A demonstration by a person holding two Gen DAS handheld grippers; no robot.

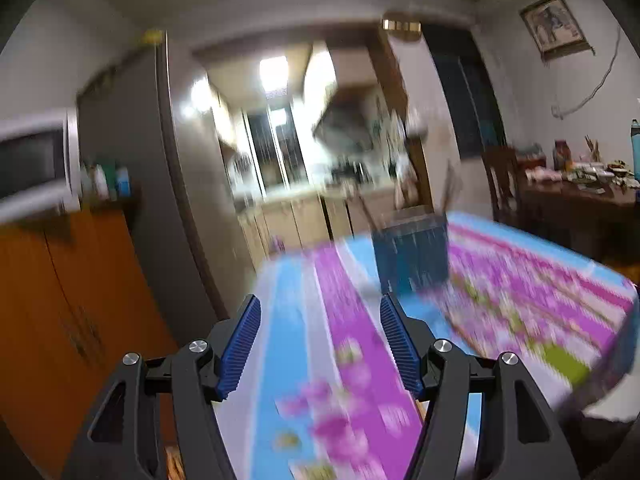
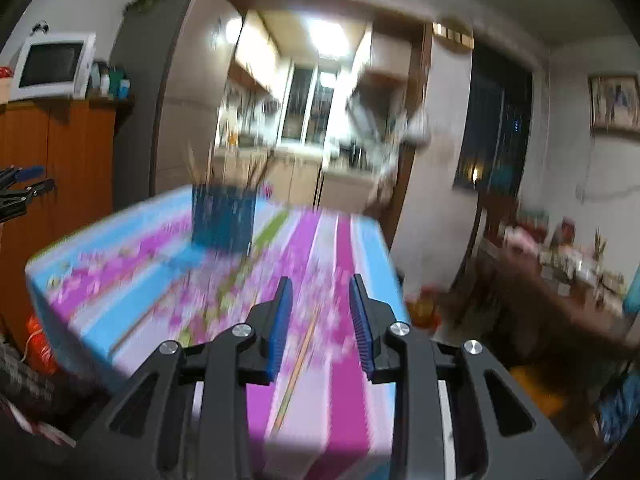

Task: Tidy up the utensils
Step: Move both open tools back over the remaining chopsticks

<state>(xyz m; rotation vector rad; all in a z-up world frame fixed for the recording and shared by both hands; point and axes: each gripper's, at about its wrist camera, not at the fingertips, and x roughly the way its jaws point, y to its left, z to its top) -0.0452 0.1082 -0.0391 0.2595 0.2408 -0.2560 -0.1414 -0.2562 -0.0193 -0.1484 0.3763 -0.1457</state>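
Both views are motion-blurred. A blue utensil holder (image 1: 410,254) stands on the table with the pink, blue and white floral cloth (image 1: 344,360); thin sticks rise from it. In the right wrist view the holder (image 2: 223,218) sits at the far left of the table, with several chopsticks standing in it. A long thin chopstick (image 2: 301,354) lies on the cloth just ahead of my right gripper (image 2: 320,292), which is open and empty. My left gripper (image 1: 320,312) is open and empty, above the near part of the table, short of the holder.
An orange wooden cabinet (image 1: 60,320) with a white microwave (image 1: 36,160) stands to the left, beside a grey fridge (image 1: 132,152). A dark dining table (image 1: 580,200) crowded with items stands to the right. A kitchen doorway lies behind the table.
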